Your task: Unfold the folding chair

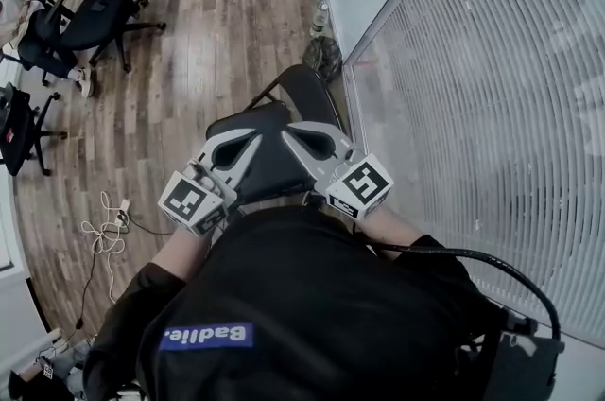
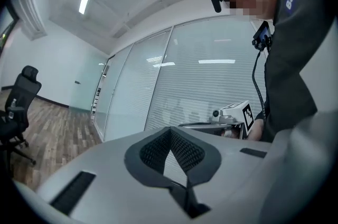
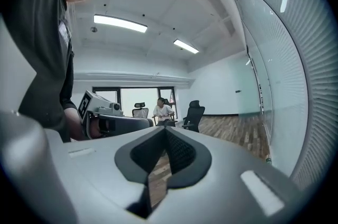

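You're holding both grippers up in front of your chest, pointing roughly level and angling in toward each other, marker cubes nearest your body. The left gripper (image 1: 248, 142) is showing its fingers (image 2: 186, 150) pressed together at the tips with nothing between them, just the glass wall (image 1: 473, 106) with its blinds behind. The right gripper (image 1: 295, 132) is reading the same: fingers (image 3: 179, 153) closed on each other, empty, with wood floor (image 1: 198, 30) showing through the gap below the tips. Each gripper's view is also catching the other gripper off to the side. The black folding chair (image 1: 269, 170) is standing right below your hands, tight beside the glass wall, its seat facing up at the head camera and its backrest (image 1: 310, 92) beyond it. Both grippers are overlapping the seat in the head view, but I can't tell any contact from there, and neither gripper view is showing chair at the tips. Further out, a bottle (image 1: 319, 7) is standing against the wall base, office chairs (image 1: 99, 2) are sitting at upper left, a white cable (image 1: 104, 234) is lying on the floor, and a seated person (image 3: 162, 110) is showing far back in the right gripper view
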